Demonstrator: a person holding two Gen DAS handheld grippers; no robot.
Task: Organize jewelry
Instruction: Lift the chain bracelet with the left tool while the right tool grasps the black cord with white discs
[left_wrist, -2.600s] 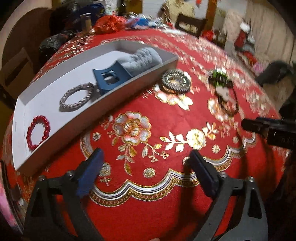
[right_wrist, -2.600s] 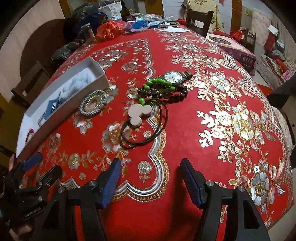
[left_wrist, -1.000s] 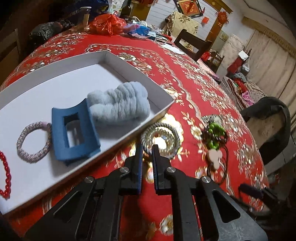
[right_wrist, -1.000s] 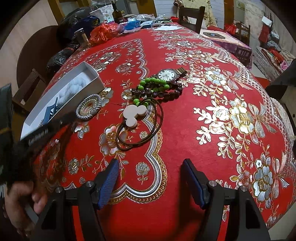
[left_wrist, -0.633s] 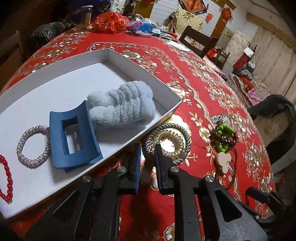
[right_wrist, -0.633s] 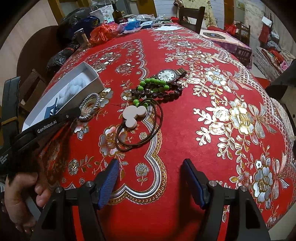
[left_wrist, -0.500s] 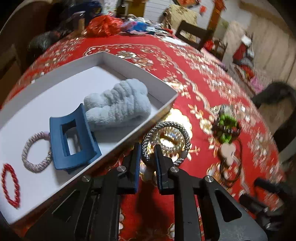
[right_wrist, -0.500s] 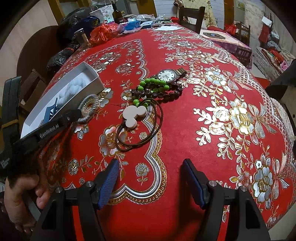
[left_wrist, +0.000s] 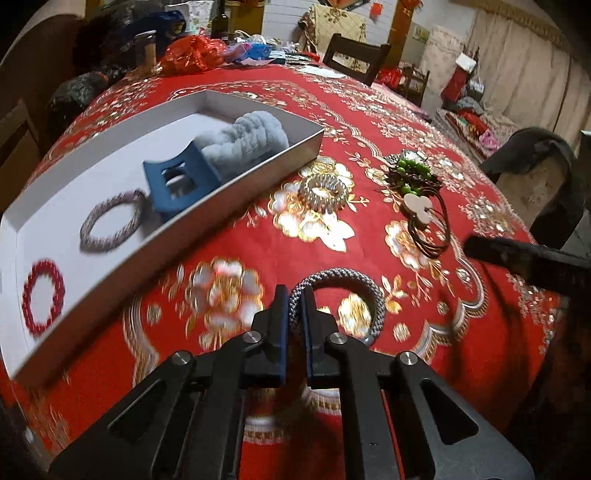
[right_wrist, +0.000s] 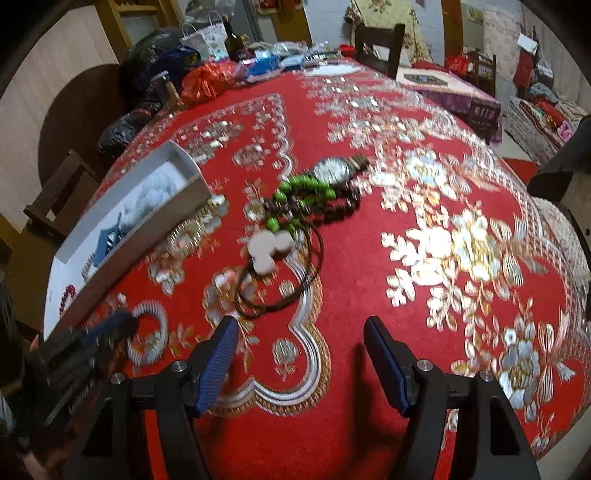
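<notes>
Grey braided bracelet (left_wrist: 338, 299) pinched in the left claw (left_wrist: 294, 325).

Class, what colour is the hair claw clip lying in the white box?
Dark blue. The hair claw clip shows best in the left wrist view.

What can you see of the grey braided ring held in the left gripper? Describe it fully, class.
The grey braided ring is a closed loop of twisted, rope-like cord, silver-grey with a dull sheen. The left gripper is shut on its near-left edge, so the loop stands out beyond the fingertips over the red tablecloth, outside the white box. Whether it touches the cloth cannot be told.
</notes>
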